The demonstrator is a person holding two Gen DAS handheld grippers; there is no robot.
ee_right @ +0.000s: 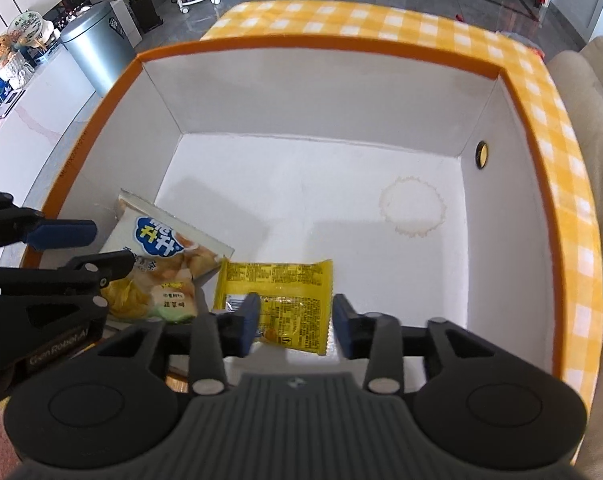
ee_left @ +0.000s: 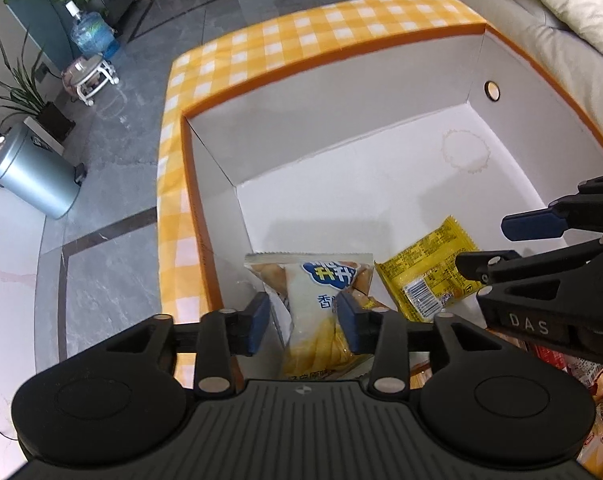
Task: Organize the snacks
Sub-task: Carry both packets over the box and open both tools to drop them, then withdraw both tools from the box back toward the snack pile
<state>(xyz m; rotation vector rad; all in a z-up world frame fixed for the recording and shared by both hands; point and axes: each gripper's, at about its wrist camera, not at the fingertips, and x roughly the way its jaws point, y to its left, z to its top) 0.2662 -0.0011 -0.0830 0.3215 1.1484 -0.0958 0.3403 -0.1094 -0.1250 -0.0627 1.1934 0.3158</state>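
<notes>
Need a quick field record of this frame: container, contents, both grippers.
container: orange-rimmed box, white inside, on a yellow checked cloth
contents: white snack packet at the near left; yellow snack packet beside it
floor mark: ring stain
left gripper: open, white snack packet between the jaws, released
right gripper: open, straddling the yellow snack packet
outside box: more snacks at the right edge

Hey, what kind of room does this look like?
Probably a home living room: a cream sofa sits beside the checked-cloth table, with potted plants, a water jug and a metal bin on a polished stone floor.
</notes>
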